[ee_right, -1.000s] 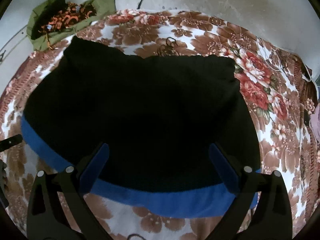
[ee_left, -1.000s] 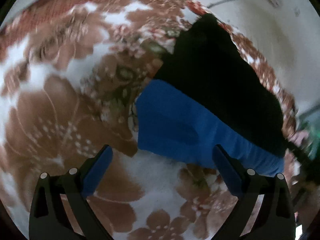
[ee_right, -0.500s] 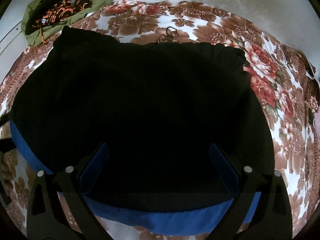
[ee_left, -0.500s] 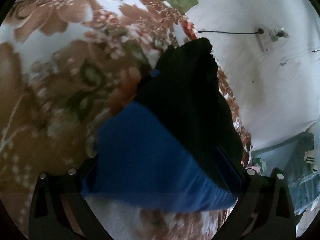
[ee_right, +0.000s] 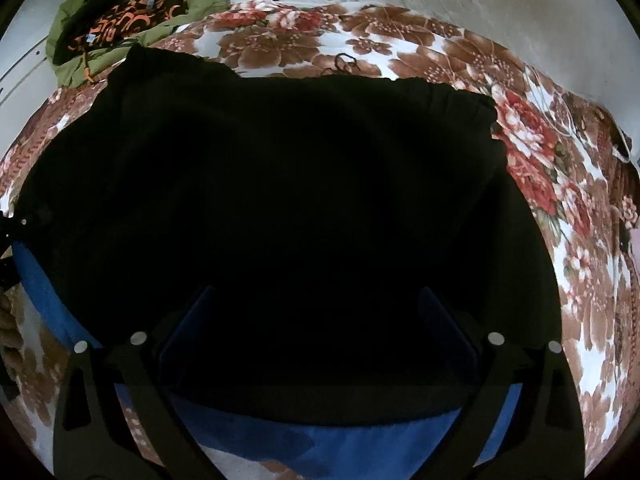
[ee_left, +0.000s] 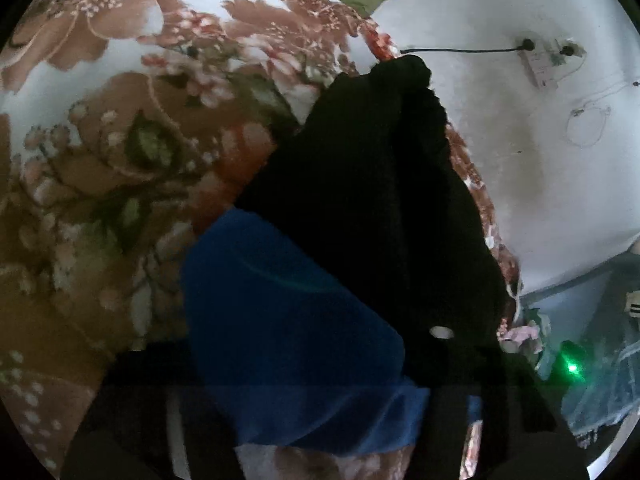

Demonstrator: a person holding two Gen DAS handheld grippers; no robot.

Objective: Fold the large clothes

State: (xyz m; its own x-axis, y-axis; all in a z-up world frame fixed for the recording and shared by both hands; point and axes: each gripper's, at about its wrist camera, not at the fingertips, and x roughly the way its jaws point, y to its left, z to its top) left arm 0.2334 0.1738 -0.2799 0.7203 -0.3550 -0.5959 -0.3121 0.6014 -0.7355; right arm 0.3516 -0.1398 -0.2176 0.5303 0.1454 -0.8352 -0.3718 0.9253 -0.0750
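Left claw had just been closing on the near corner of the black garment, right on its blue hem. Jaws had stood wide w/ cloth only drifting in between them; now they'd come about halfway in & blue fabric bunched between them. Too dark down there to say if the pads really pinched it, so grip = can't tell for sure. Right claw sat wide open, both fingers over the black cloth just above the hem, nothing clamped. Camera had dropped closer: garment filled more of the right view than before. Garment lay spread flat on the floral blanket, green clothes heaped well apart at the far corner. My read: hem pickup was under way, left corner first, right side not yet taken; fold itself not begun.
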